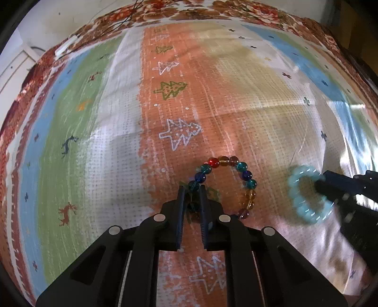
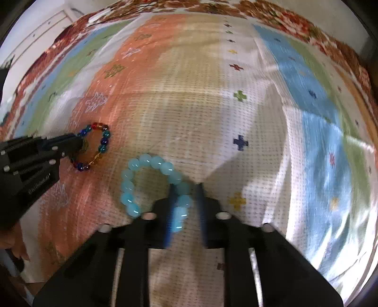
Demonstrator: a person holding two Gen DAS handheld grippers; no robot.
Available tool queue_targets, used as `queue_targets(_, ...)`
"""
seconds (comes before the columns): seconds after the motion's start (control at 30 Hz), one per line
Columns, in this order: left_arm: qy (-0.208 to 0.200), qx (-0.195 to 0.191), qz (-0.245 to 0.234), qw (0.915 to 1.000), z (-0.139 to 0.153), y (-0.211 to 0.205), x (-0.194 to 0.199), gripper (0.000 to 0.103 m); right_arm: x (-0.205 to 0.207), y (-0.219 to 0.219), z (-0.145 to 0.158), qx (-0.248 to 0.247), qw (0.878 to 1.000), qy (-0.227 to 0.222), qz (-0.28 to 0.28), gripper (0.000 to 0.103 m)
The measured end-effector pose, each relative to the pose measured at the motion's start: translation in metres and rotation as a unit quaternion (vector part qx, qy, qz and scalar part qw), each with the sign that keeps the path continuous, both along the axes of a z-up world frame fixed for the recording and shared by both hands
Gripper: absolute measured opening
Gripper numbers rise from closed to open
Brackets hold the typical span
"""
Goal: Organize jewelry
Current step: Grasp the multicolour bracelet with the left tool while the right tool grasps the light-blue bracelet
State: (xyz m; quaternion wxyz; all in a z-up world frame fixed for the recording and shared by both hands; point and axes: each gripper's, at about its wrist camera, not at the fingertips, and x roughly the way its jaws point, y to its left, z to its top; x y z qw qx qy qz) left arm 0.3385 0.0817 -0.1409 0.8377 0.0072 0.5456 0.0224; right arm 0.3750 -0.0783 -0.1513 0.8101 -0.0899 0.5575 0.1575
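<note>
A bracelet of multicoloured glass beads lies as a ring on the orange stripe of a patterned cloth. My left gripper points steeply down and is shut on the beads of the ring's left side. To the right, a light blue bead bracelet lies on the beige stripe, with my right gripper at its right side. In the right wrist view, that right gripper is shut on beads of the light blue bracelet, slightly blurred. The left gripper holds the multicoloured bracelet at the left.
The striped cloth carries tree, deer and cross motifs and has creases. It lies over a floral sheet that shows along the far edge. Thin dark cables lie at the far left. A white wall and cupboard stand beyond.
</note>
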Motion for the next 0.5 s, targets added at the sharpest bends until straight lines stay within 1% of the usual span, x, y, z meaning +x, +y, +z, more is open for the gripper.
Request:
queue_targets(0.07,0.000,-0.002,0.000,1.0000,0.000,0.000,0.000,0.010,0.001,-0.003,0.000,0.011,1.000,0.006,0.001,0.012)
queue_targets(0.13,0.002,-0.009,0.002,1.0000,0.000,0.002,0.000,0.009,-0.001,-0.003,0.001,0.012,1.000,0.005,0.006,0.012)
queue_targets(0.23,0.004,-0.029,0.016,0.9994,0.003,0.007,0.000,0.009,-0.004,-0.003,0.003,0.016,1.000,0.007,0.011,0.012)
queue_targets(0.3,0.004,-0.033,0.023,0.9992,0.005,0.009,-0.001,0.009,-0.007,-0.002,0.005,0.016,1.000,0.007,0.016,0.012)
queue_targets(0.5,-0.016,-0.038,0.022,0.9989,0.025,0.005,-0.006,0.009,-0.014,0.003,0.017,0.008,0.999,-0.011,0.029,0.012)
